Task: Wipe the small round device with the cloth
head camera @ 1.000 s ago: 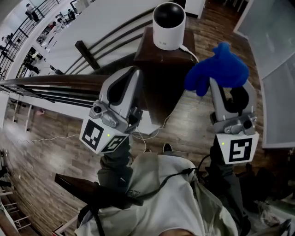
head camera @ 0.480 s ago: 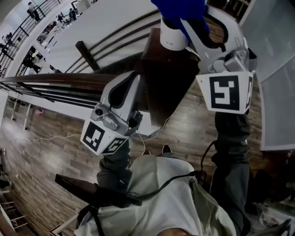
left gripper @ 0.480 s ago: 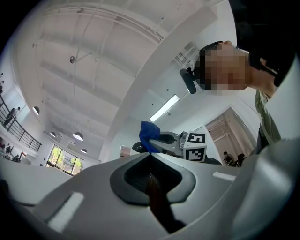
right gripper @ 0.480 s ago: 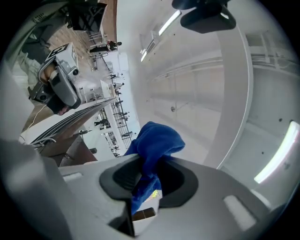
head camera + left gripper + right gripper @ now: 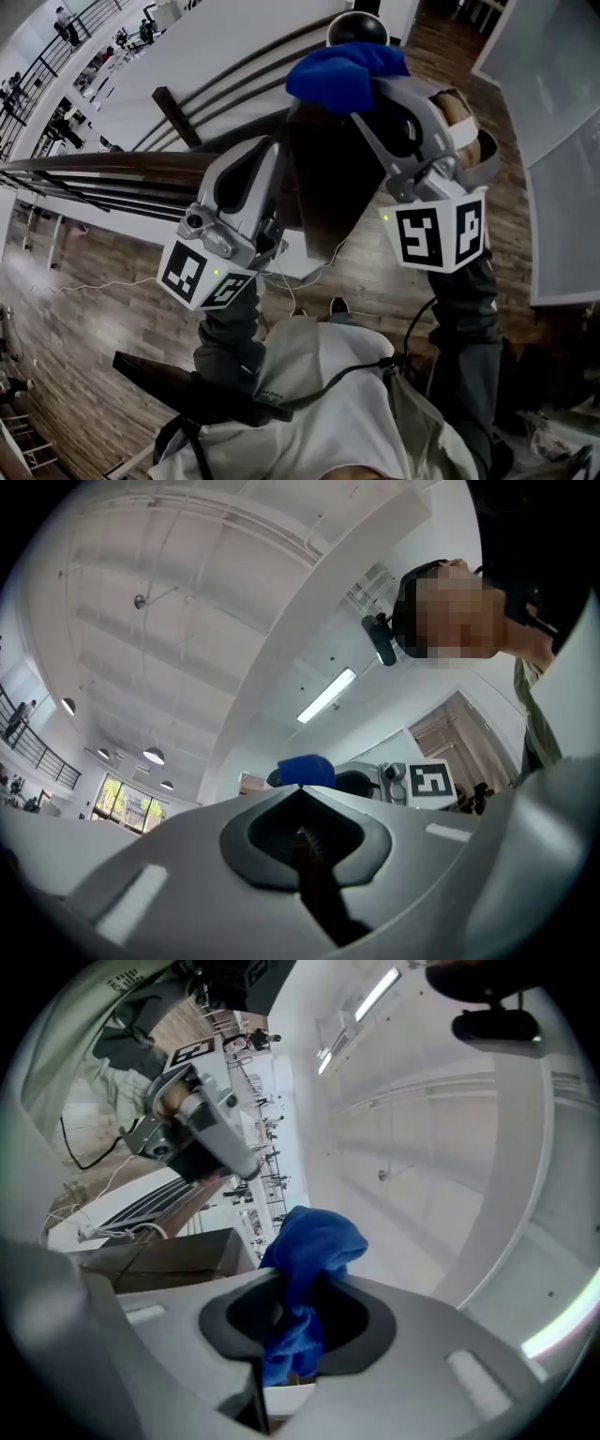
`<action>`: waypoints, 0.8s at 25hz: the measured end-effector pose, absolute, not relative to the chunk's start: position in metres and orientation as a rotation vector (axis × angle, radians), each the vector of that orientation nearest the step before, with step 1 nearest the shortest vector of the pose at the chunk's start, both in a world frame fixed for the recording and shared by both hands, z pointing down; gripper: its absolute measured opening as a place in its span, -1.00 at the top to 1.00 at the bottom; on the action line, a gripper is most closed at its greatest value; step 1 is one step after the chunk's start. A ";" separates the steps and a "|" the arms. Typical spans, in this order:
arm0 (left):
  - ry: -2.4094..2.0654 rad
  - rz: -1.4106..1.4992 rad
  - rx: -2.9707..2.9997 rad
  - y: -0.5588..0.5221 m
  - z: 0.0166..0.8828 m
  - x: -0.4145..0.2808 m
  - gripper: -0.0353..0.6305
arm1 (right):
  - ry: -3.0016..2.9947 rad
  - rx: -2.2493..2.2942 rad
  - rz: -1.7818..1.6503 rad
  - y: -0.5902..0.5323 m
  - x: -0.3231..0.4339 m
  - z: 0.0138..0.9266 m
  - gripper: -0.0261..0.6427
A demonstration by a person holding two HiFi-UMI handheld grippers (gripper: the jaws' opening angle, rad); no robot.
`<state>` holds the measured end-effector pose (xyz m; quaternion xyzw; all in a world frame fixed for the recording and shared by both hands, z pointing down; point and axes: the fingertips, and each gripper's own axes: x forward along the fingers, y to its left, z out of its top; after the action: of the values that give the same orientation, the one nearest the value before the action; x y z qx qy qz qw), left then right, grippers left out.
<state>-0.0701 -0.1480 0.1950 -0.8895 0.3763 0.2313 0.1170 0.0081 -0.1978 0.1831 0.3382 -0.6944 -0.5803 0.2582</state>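
Wood-plank floor (image 5: 84,319) lies below a dark handrail (image 5: 84,169), seen steeply from above. Over it, the right hand-held gripper (image 5: 364,92) is clenched on a blue cloth (image 5: 343,73). In the right gripper view the cloth (image 5: 309,1251) is bunched between the jaws, with a lump standing out past their tips and a tail hanging back into the opening. In the head view that lump covers most of the small round device (image 5: 356,26), so only its dark domed top shows beyond the cloth. Whether cloth and device touch cannot be told. The device stands at the far end of a dark wooden pedestal (image 5: 326,178).

The left hand-held gripper (image 5: 270,150) is on the person's left, just beside the pedestal. Its jaws are pressed together with nothing between them. Its own view looks upward at the ceiling lights, with the cloth (image 5: 305,770) just past the jaw tips (image 5: 300,794).
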 end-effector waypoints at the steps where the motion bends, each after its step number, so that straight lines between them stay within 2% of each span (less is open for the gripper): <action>1: 1.099 0.678 -2.609 -0.148 0.196 -0.069 0.89 | -1.919 0.954 -1.614 -0.194 0.011 0.165 0.64; 5: 1.103 0.687 -2.625 -0.147 0.201 -0.065 0.89 | -2.132 1.255 -1.577 -0.205 0.047 0.097 0.64; 13: 1.108 0.707 -2.627 -0.145 0.202 -0.067 0.89 | -2.479 1.230 -1.074 -0.226 0.066 0.168 0.64; 17: 1.110 0.714 -2.632 -0.144 0.205 -0.069 0.89 | -2.426 1.148 -1.064 -0.220 0.063 0.185 0.64; 20: 1.096 0.710 -2.639 -0.142 0.204 -0.067 0.89 | -2.345 1.199 -1.115 -0.220 0.067 0.164 0.64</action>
<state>-0.0668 -0.1417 0.2044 -0.8919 0.3705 0.2399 0.0986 0.0673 -0.2205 0.1641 0.4152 -0.8117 -0.3862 0.1404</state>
